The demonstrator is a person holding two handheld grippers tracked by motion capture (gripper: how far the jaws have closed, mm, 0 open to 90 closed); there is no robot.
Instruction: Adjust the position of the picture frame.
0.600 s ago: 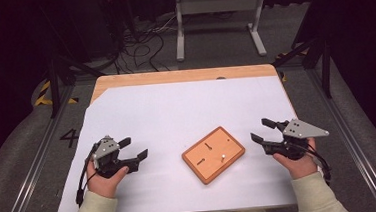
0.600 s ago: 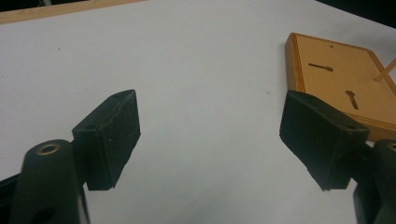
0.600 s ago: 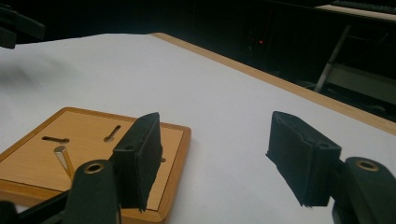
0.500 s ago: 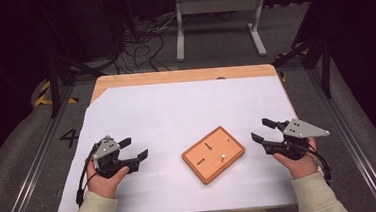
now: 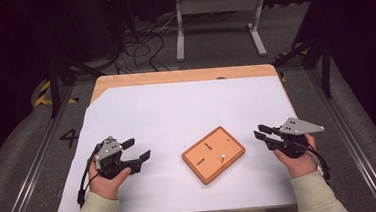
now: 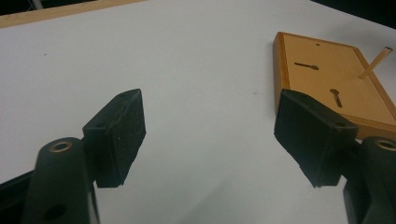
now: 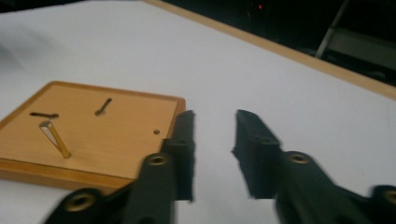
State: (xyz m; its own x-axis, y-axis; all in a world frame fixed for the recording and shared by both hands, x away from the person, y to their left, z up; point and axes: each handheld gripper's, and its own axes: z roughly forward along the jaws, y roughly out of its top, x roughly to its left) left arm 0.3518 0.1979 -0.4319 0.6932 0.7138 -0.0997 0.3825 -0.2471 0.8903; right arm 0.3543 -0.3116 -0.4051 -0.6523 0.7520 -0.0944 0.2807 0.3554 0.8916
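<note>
Near the lower middle of the high view, the wooden board [image 5: 213,154] lies tilted on the white sheet [image 5: 186,111], a small peg [image 5: 221,158] standing in it. At lower left, the left gripper [image 5: 140,148] rests low, jaws spread wide, pointing right. At lower right, the right gripper [image 5: 259,132] points left toward the board, jaws parted narrowly, holding nothing.
</note>
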